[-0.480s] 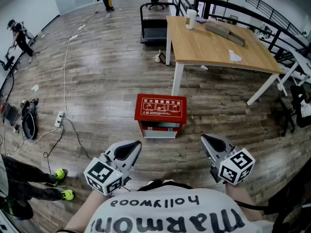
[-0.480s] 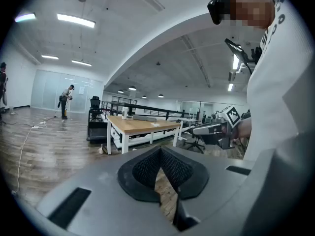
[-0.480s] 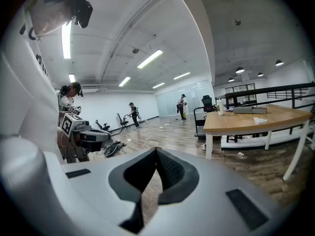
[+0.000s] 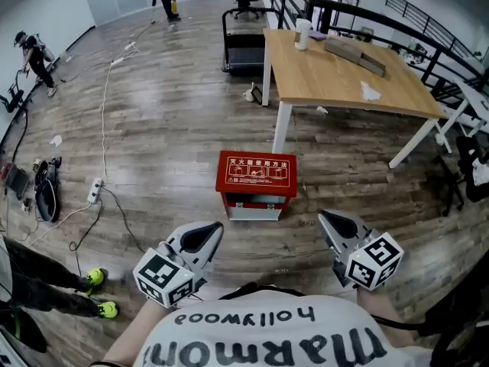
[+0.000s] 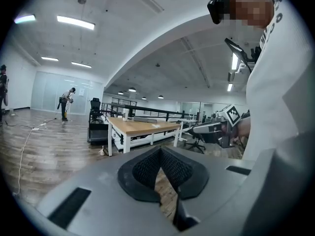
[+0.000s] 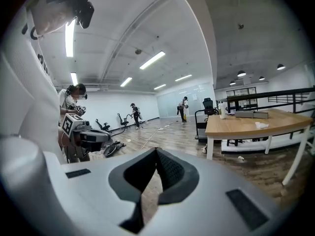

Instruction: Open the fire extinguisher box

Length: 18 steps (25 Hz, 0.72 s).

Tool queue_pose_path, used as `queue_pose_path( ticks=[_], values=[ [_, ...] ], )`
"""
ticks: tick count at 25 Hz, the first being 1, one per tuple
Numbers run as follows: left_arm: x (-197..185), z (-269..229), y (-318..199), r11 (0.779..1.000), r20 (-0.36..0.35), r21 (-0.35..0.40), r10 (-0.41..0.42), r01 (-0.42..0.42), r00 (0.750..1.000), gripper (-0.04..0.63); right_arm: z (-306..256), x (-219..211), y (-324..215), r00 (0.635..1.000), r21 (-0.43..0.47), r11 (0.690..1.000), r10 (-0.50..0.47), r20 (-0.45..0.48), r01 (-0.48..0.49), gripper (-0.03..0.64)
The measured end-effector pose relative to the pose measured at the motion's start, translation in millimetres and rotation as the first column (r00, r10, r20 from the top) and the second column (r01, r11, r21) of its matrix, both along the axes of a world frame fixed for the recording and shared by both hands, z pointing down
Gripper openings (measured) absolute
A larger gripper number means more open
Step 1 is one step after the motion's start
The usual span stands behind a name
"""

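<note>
A red fire extinguisher box with a white-printed lid stands on the wooden floor, its lid down, in front of me in the head view. My left gripper is held near my body at the lower left, jaws shut and empty. My right gripper hangs at the lower right, also shut with nothing in it. Both stay well short of the box. In the left gripper view the jaws meet at the tip; in the right gripper view the jaws meet too. The box is hidden in both gripper views.
A wooden table with white legs stands just behind the box, with a cup and a flat box on it. Cables and a power strip lie at the left. A person's feet stand at the lower left.
The view has shifted slightly: the box sits a little lower and to the right in the head view. Both grippers keep their places and stay shut.
</note>
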State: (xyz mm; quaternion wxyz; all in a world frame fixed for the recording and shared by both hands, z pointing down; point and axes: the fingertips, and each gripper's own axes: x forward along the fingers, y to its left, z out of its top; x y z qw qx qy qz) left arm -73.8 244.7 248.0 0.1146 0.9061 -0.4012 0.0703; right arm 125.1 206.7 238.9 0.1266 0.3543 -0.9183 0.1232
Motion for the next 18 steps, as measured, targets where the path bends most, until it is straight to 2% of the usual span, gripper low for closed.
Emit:
queue_pose_path(
  ticks=[2,6,10,13,18],
  values=[
    [-6,-3,1,1.0,-0.013,0.01,0.002,-0.002,1.0,0.005,-3,-5,0,1.0,0.011,1.0,0.002,0.007,-0.002,0.009],
    [-11,-13,4,0.998,-0.089,0.057,0.037,-0.032,0.995,0.006,-7,-17,-1,0.998,0.024,1.0,-0.001,0.068,-0.001,0.009],
    [-18,-10,1,0.995,-0.13,0.092,0.054,-0.042,0.99,0.008,0,-32,-3,0.999,0.06,0.998,0.026,0.022,-0.028,0.011],
    [-24,-2,-11,0.997,-0.145,0.073,0.018,-0.007,0.989,0.009,-1,-39,-1,1.0,0.074,0.997,0.023,-0.013,-0.022,0.011],
    [-22,10,-21,0.998,-0.148,0.019,0.054,-0.052,0.987,0.006,14,-37,-4,0.996,0.022,0.999,0.025,-0.083,-0.023,0.011]
  ],
)
